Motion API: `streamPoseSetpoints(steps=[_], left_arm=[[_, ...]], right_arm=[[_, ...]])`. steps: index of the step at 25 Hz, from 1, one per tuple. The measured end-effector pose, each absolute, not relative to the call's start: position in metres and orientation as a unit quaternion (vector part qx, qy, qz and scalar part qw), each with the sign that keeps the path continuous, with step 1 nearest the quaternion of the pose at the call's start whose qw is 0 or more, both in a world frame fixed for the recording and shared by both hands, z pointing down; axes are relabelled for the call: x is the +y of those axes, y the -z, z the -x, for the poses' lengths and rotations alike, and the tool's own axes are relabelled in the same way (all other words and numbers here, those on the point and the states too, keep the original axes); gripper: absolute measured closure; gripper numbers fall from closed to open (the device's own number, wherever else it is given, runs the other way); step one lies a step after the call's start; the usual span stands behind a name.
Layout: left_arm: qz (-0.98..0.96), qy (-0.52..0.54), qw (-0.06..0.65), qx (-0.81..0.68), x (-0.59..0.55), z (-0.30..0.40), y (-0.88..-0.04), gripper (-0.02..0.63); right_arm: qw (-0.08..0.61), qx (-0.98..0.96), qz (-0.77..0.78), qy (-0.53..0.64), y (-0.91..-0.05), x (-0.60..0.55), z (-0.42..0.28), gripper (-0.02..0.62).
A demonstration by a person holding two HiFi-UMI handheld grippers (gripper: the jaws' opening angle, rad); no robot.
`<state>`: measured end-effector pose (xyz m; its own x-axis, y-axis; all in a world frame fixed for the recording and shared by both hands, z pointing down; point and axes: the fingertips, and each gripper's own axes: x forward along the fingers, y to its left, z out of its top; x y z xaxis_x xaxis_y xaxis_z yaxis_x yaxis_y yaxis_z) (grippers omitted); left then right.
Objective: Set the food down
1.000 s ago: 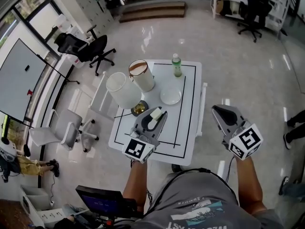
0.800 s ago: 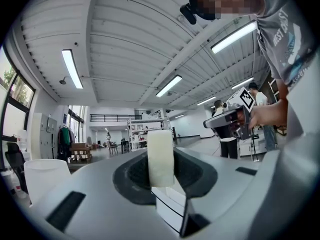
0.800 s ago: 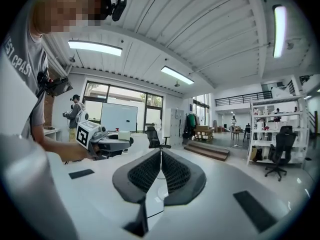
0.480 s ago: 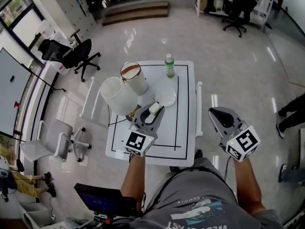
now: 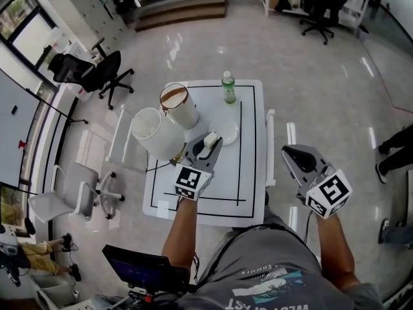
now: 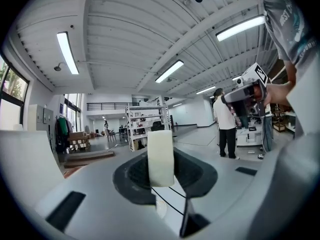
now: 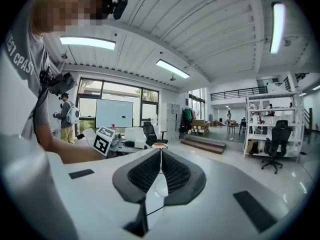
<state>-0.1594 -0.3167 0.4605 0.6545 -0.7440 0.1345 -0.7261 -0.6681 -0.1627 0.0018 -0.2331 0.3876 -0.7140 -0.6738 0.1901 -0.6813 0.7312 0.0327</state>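
As the left gripper (image 5: pixel 208 145), clamped on the food (image 6: pixel 161 156), had advanced over the table (image 5: pixel 251 192), food beside the plate (image 5: pixel 230 131), buckets (image 5: pixel 155 133) close at left, right gripper (image 5: pixel 288 154) jaws together, empty, beyond the table's right edge.

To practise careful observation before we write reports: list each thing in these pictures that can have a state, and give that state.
left hand-held gripper: shut on the pale food block, above the table.
pale food block: gripped, not yet set down.
right hand-held gripper: shut, empty, off the table's side.
bottle: upright.
plate: looks empty.
bucket with brown inside: upright, open.
larger white bucket: upright, open.
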Motion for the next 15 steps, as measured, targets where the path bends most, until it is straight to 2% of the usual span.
streamPoseSetpoints(steps=[15], left_arm=[[0.899, 0.165, 0.004, 0.406, -0.383, 0.132, -0.531, 0.515]], right_arm=[[0.11, -0.921, -0.37, -0.049, -0.401, -0.263, -0.041, 0.588]])
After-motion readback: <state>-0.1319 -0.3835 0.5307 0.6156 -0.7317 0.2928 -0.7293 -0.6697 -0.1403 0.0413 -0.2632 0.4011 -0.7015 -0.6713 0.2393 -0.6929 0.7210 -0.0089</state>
